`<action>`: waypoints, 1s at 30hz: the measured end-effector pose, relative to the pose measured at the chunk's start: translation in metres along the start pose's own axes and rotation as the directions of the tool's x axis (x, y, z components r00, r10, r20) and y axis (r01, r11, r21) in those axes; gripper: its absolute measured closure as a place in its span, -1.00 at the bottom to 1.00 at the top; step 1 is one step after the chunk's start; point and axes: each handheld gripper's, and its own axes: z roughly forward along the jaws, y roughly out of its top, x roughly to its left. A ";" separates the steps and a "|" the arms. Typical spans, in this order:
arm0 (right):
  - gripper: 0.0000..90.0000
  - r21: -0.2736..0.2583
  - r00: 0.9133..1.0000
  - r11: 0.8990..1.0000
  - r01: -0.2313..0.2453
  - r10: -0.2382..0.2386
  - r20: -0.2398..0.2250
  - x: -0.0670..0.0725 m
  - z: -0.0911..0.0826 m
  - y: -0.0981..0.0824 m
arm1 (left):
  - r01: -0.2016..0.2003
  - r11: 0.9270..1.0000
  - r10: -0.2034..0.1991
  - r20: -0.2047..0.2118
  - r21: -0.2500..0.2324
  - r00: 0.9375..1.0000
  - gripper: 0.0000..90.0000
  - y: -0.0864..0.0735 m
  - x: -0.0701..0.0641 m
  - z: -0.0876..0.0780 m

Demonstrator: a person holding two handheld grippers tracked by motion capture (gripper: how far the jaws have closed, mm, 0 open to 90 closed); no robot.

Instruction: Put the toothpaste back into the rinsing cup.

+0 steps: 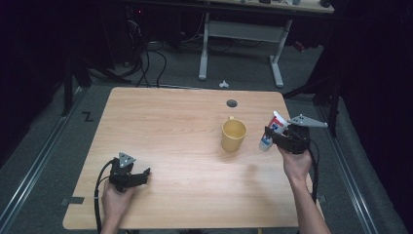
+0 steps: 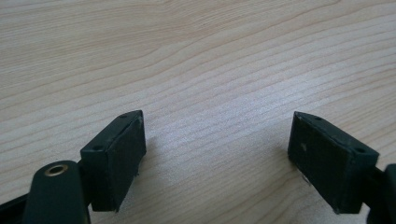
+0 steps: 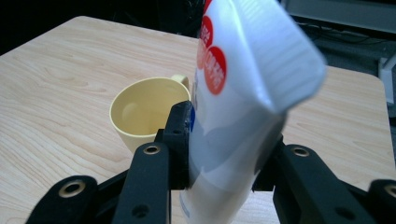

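Grippers: we count two, one in each hand, both over the counter (image 1: 185, 146).
Left gripper (image 1: 146, 173): we've got it low at the near left corner of the counter, jaws standing wide apart, bare wood between them in its own view, nothing held.
Right gripper (image 1: 273, 138): up at the right side, jaws clamped on the tube (image 1: 272, 130), one pad on each flat side.
Tubes: one. White with red dots and a blue patch, we see it tilted, crimped end up and away, cap end down toward the counter; whether the cap touches the wood we cannot tell.
Cups: one. The yellow cup (image 1: 234, 135) stands upright on the counter, mouth open and nothing in it, handle at the far side.
Tube to cup: just beside it, on the cup's right in the high view, not touching.
Right gripper view: we look past the tube (image 3: 243, 93) at the cup (image 3: 144, 112) behind and left of it.
Counter hole: one small round grommet (image 1: 232, 103) beyond the cup.
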 end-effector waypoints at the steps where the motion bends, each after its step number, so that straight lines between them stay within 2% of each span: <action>1: 0.48 0.000 1.000 1.000 0.000 0.000 0.000 0.000 0.000 0.000 | 0.000 1.000 0.000 0.000 0.000 1.000 -0.56 0.000 0.000 0.000; 14: 0.48 -0.013 1.000 1.000 0.012 -0.012 -0.021 0.003 -0.003 0.013 | 0.000 1.000 0.000 0.000 0.000 1.000 -0.56 0.000 0.000 0.000; 30: 0.48 -0.024 0.998 0.999 0.034 -0.035 -0.050 0.012 -0.001 0.030 | 0.000 1.000 0.000 0.000 0.000 1.000 -0.56 0.000 0.000 0.000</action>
